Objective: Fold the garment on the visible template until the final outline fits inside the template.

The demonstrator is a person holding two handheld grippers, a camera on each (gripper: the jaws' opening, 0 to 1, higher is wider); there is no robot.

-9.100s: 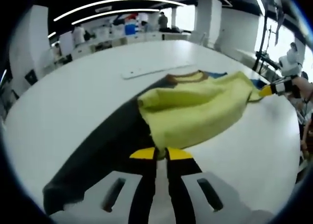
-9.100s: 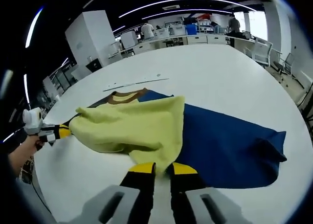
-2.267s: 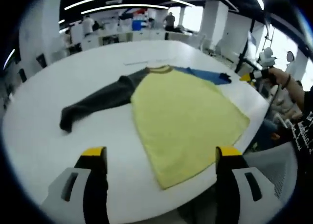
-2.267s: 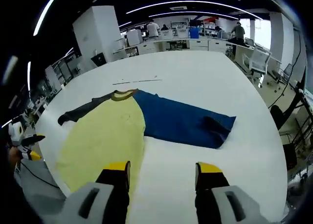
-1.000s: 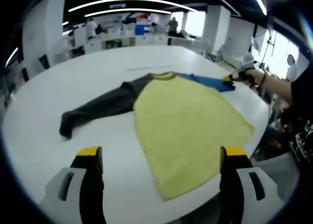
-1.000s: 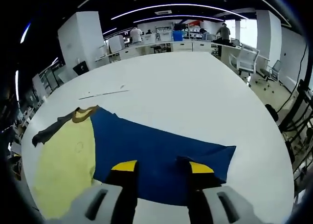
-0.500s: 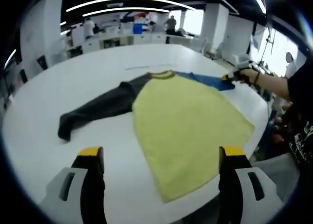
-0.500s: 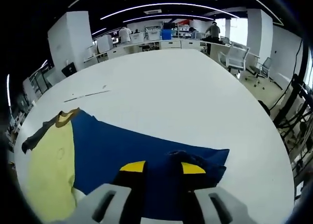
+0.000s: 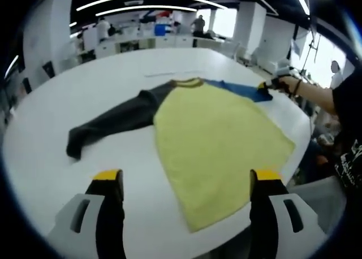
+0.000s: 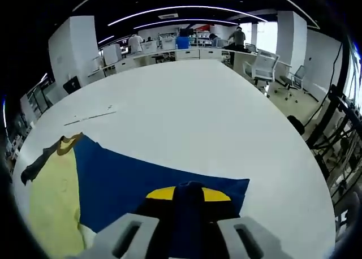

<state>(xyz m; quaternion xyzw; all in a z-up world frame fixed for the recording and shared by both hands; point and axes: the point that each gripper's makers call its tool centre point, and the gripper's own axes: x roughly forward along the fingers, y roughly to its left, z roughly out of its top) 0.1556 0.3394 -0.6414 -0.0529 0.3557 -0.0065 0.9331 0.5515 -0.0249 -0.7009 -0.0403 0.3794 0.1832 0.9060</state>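
Observation:
A garment lies spread on the white table [image 9: 113, 72]: a yellow body [image 9: 218, 137], a dark grey sleeve [image 9: 110, 123] and a blue sleeve [image 10: 147, 182]. My left gripper [image 9: 184, 177] is open over the near table edge, just short of the yellow hem. My right gripper [image 10: 188, 194] is shut on the cuff end of the blue sleeve, with blue cloth bunched between its yellow-tipped fingers [image 10: 162, 193]. In the left gripper view the right gripper [image 9: 266, 86] sits far right at the blue sleeve's end [image 9: 240, 89], held by a person's hand [image 9: 294, 85].
A thin pale line [image 10: 90, 116] marks the table beyond the brown collar [image 10: 67, 140]. Office desks, chairs [image 10: 261, 67] and several people [image 10: 182, 39] stand behind the table. A person's dark-clothed body [image 9: 348, 129] is at the right table edge.
The right gripper has moved down onto the blue sleeve's cuff and shut on it; it was open a second ago. The left gripper stays open and nearly still.

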